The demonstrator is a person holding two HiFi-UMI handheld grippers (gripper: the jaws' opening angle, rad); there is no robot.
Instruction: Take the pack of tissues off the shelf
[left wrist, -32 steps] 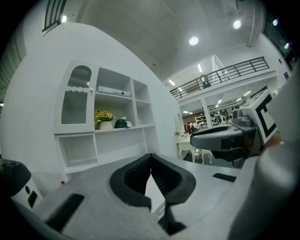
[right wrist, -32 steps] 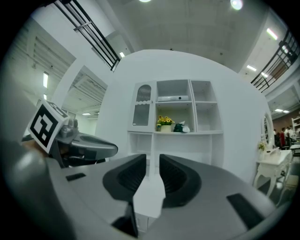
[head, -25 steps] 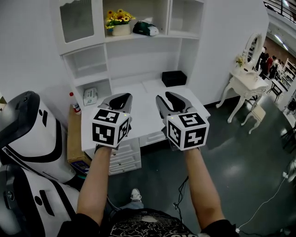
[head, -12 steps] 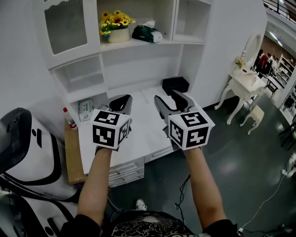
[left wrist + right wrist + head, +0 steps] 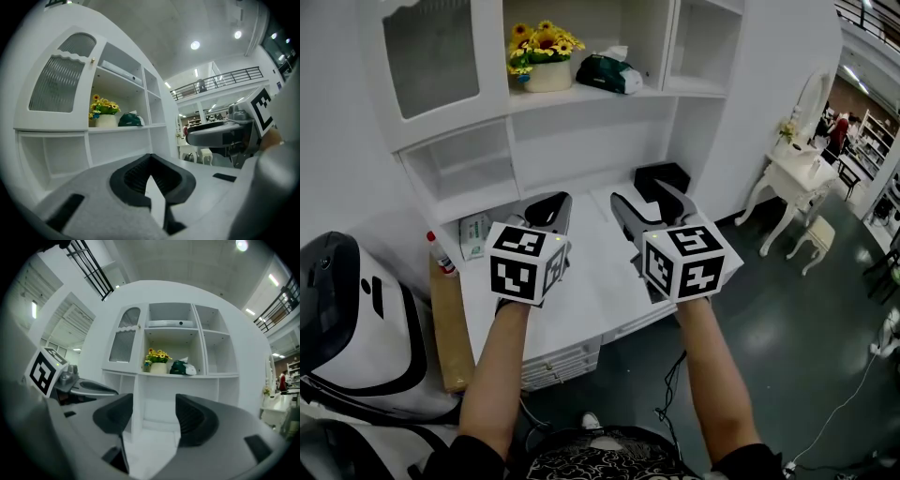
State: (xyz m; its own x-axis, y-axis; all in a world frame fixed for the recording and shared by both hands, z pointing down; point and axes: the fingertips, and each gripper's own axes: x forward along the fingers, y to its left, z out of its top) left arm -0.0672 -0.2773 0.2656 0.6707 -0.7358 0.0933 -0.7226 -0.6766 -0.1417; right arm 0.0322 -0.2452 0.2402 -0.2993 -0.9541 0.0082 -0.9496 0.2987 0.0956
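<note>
The pack of tissues [image 5: 605, 73] is dark green with a white tissue sticking out of its top. It lies on the upper middle shelf of the white cabinet [image 5: 581, 127], right of a pot of sunflowers [image 5: 546, 58]. It also shows far off in the left gripper view, pack of tissues [image 5: 130, 120], and in the right gripper view, pack of tissues [image 5: 182, 367]. My left gripper [image 5: 548, 204] is held level over the desk, shut with nothing in it. My right gripper [image 5: 643, 199] is beside it, open and empty; its jaws have just been opening. Both point at the cabinet, well short of the shelf.
A white desk [image 5: 591, 281] with drawers juts out below the shelves. A black box [image 5: 661, 178] sits at its back right, and a small white pack [image 5: 474, 234] in the low left cubby. A bottle [image 5: 441, 255] and a white-and-black machine [image 5: 347, 319] stand at left, a white dressing table [image 5: 797, 173] at right.
Both grippers have moved forward toward the cabinet, which now looms larger. The right gripper's jaws have spread wider; the left stays shut.
</note>
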